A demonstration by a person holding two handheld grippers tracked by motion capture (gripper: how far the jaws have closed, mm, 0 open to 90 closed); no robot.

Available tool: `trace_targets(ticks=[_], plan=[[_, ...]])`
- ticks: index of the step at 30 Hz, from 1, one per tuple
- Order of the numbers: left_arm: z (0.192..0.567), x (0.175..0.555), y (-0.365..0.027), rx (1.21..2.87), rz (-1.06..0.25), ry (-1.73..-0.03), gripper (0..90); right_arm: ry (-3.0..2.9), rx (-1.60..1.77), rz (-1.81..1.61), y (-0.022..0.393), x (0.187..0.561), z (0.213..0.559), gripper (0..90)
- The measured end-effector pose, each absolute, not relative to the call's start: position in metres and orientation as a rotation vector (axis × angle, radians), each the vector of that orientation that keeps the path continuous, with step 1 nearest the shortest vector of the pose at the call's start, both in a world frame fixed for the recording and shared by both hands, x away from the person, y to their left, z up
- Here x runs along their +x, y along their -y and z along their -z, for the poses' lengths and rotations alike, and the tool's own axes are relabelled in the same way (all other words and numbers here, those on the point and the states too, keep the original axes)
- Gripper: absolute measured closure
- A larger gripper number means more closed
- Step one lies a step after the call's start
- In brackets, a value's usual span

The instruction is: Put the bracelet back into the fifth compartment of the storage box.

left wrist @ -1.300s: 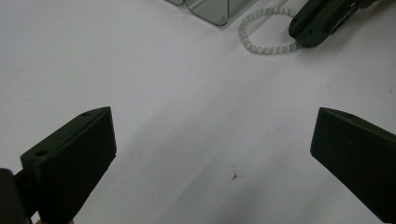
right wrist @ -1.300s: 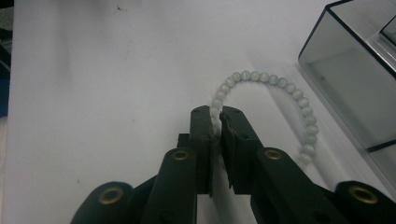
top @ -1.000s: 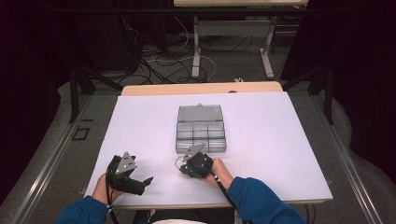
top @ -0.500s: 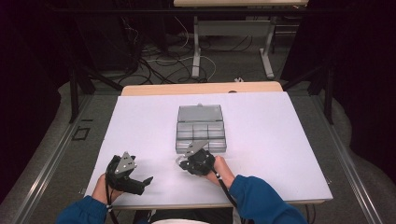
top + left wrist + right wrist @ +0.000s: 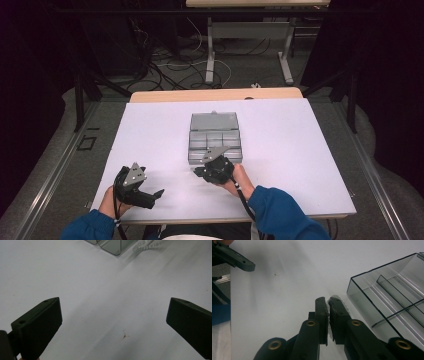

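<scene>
**Clear divided box lying open at the middle of the white table**

The clear plastic box (image 5: 215, 136) is sitting in the centre of the high view, its lid lying open toward the top of the frame and its small compartments showing toward the bottom. In the right gripper view the box (image 5: 392, 302) is filling the right side of the frame, its dividers plain to see.

The right gripper (image 5: 216, 169) is hovering just below the box's near edge, a little below centre in the high view. In its own view its jaws are pressing together with nothing between them (image 5: 328, 315), just beside the box's corner.

The left gripper (image 5: 136, 186) is resting in the lower left of the high view, well apart from the box. Its jaws are standing wide apart over the bare white table (image 5: 107, 290), holding nothing.
</scene>
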State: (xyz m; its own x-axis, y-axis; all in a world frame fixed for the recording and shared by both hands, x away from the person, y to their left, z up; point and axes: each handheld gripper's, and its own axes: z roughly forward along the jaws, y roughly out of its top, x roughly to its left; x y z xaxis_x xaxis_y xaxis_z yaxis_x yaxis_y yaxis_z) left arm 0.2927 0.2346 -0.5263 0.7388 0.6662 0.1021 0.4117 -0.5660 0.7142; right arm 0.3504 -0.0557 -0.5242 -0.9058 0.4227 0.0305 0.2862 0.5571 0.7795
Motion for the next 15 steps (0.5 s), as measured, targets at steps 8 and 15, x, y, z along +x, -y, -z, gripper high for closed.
trace_targets(ticks=[8,15], plan=[[0.527,0.293,-0.235,2.237,-0.471,-0.808,0.0,-2.603,0.609,-1.309,0.060,0.350,0.517,85.6],[0.526,0.293,-0.235,2.233,-0.472,-0.810,0.0,-2.593,0.629,-1.329,0.066,0.350,0.511,85.6]])
